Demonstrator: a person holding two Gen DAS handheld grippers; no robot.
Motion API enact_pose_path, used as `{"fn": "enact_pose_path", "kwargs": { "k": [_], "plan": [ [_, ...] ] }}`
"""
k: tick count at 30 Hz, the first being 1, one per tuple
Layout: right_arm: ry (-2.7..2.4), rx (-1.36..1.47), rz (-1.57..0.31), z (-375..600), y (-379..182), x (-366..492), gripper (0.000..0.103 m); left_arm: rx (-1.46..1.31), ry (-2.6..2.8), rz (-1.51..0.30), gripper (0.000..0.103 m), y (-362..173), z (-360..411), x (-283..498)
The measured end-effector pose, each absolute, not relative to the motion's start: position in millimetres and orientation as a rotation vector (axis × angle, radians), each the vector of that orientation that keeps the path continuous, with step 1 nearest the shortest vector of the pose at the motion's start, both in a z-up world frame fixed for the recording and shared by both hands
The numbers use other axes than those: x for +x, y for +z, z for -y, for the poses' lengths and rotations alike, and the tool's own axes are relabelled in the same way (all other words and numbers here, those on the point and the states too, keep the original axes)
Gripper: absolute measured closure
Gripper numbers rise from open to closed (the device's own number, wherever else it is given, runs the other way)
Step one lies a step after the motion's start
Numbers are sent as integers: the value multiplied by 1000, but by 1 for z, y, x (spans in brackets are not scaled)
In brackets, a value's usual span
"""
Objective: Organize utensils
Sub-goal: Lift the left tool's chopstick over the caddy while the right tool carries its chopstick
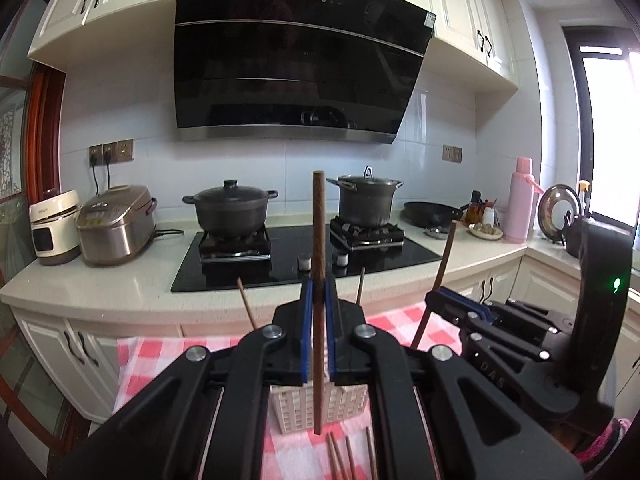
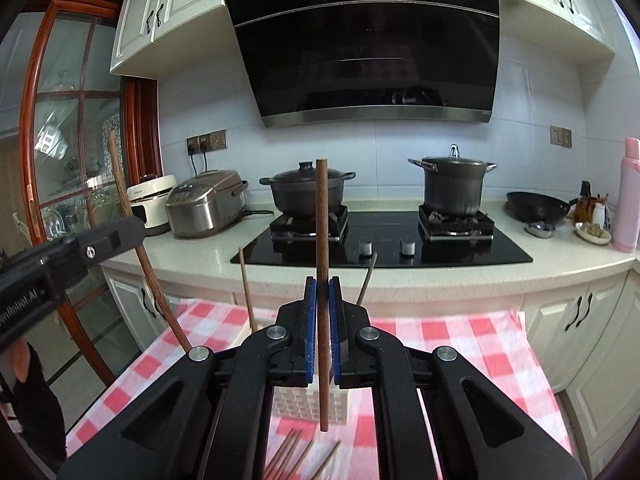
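Note:
In the left wrist view, my left gripper (image 1: 319, 286) is shut on a brown chopstick (image 1: 319, 220) that stands upright between the blue pads. It hangs above a white slotted holder (image 1: 304, 408). My right gripper (image 1: 436, 298) shows on the right, shut on a second chopstick (image 1: 445, 256). In the right wrist view, that right gripper (image 2: 323, 284) clamps its upright chopstick (image 2: 322, 220) over the same holder (image 2: 300, 402). The left gripper (image 2: 134, 228) and its tilted chopstick (image 2: 128, 208) enter from the left. Two chopsticks (image 2: 246, 288) lean in the holder. Several loose chopsticks (image 2: 294, 454) lie on the cloth.
A pink checked cloth (image 2: 460, 344) covers the table in front of the kitchen counter (image 2: 208, 256). On the counter are a black hob (image 2: 384, 240) with two pots, two rice cookers (image 2: 206, 204), a wok (image 2: 538, 206) and a pink flask (image 2: 630, 196).

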State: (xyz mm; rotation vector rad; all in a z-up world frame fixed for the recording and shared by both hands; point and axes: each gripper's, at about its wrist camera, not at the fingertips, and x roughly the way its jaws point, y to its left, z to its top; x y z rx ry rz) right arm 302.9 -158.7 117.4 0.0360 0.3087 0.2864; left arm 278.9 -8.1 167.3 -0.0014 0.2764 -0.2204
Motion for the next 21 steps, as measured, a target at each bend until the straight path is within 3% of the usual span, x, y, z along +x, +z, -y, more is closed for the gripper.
{"fn": "enact_pose_path", "kwargs": {
  "k": [11,21],
  "plan": [
    [284,23,-303,149,131,355,96,-12,-187,-264,97,197,3,345],
    [296,11,-372,141,104,380,96,-67,-199,-363,97,156,-9,393]
  ]
}}
